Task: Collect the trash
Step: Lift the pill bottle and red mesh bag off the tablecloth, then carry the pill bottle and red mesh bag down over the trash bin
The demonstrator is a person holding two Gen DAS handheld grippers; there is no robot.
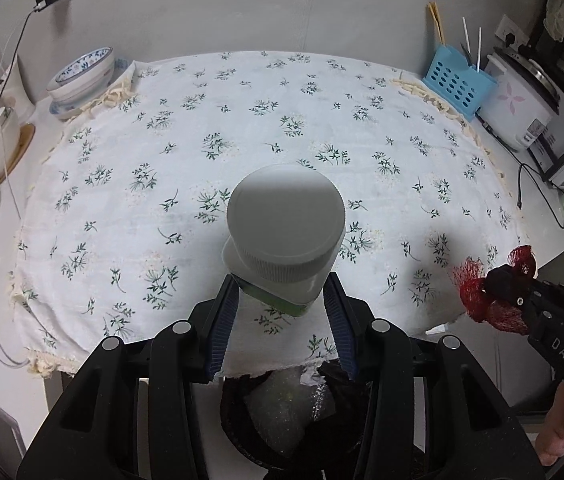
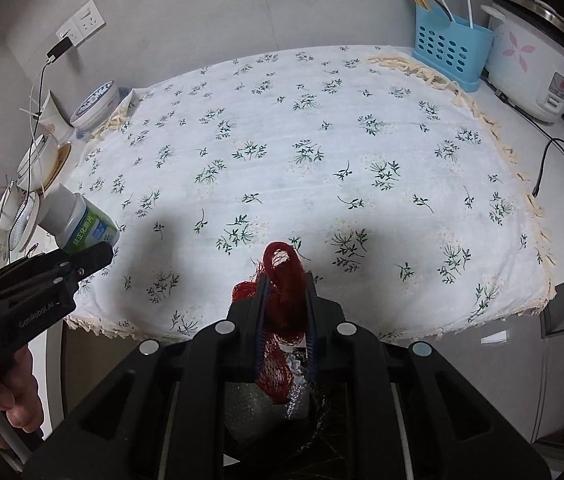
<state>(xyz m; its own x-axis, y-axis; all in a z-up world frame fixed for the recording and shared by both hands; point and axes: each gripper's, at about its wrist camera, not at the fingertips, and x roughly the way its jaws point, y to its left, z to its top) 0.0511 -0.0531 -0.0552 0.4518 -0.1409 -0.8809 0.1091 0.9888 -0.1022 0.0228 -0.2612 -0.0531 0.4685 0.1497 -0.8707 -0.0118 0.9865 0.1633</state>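
The bin (image 1: pixel 282 420) below the counter (image 1: pixel 42 392) edge holds clear plastic. The left tool (image 1: pixel 282 300) grips a white-capped bottle (image 1: pixel 286 224) (green label); the right tool (image 2: pixel 286 292) pinches red net (image 2: pixel 286 276).

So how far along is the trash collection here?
Done: the floral tablecloth looks cleared of trash. In hand: left gripper grips a white-capped bottle, right gripper a red mesh net. Left: dropping both into the black-lined bin below.
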